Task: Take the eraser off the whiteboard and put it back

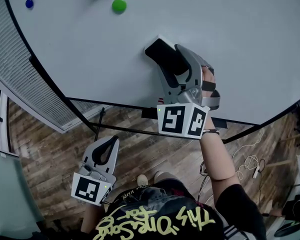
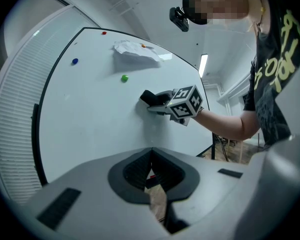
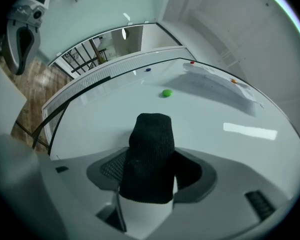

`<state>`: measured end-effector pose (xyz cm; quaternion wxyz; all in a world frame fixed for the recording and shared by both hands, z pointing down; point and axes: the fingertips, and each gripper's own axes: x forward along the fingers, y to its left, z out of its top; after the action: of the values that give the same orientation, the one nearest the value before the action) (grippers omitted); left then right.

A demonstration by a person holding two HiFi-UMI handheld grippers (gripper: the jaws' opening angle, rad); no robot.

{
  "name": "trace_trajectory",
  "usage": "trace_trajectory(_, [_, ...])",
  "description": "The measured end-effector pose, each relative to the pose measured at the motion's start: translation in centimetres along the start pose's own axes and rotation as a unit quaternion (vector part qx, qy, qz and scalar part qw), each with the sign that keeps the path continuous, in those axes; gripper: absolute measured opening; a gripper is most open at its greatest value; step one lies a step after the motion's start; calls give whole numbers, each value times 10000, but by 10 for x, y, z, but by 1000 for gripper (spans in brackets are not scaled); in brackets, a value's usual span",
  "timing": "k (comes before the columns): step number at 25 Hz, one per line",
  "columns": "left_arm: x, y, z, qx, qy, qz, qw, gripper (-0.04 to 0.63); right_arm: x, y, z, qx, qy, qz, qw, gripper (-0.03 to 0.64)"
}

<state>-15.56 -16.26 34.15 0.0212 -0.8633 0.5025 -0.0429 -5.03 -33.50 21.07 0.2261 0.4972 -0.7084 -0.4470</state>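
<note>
The black eraser point(image 1: 159, 51) with a white underside is clamped between the jaws of my right gripper point(image 1: 166, 63), up against the whiteboard point(image 1: 230, 44) near its middle. In the right gripper view the eraser point(image 3: 151, 154) stands up out of the right gripper point(image 3: 150, 181), with the whiteboard point(image 3: 205, 119) behind it. Whether it touches the board is unclear. My left gripper point(image 1: 106, 146) hangs low over the floor, shut and holding nothing. In the left gripper view the left gripper point(image 2: 151, 166) points at the whiteboard point(image 2: 90, 119), and the eraser point(image 2: 148, 97) is seen farther up.
A green magnet point(image 1: 119, 5) and a blue magnet point(image 1: 29, 3) sit higher on the board. A crumpled paper sheet point(image 2: 135, 51) is pinned near its top. A slatted grille point(image 1: 20, 69) lies left of the board. Below are the wooden floor point(image 1: 140, 156) and cables point(image 1: 247, 161).
</note>
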Motion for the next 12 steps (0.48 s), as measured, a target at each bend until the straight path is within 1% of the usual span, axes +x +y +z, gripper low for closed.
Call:
trace_trajectory(1, [0,0,0,-10,-3,-1,10000,8,-1,4,1,39,-30,44,10000,267])
trace_trajectory(3, [1,0,-2,147,21,-49,9999,8,-3,11,2,67,-66,129,9999,267])
trace_trajectory(6, [1,-2,-1,31,7,-16,10000,8,-5,19,3,105,-114,227,9996,267])
trace_trajectory(8, [1,-1,0,26,9,-2,10000,8,-7,22,6,141,-147,273,9994,267])
trace_trajectory(12, [-2,2,-3,264,113,-9,9996,8,-12,26,14,377,-277,385,9982,267])
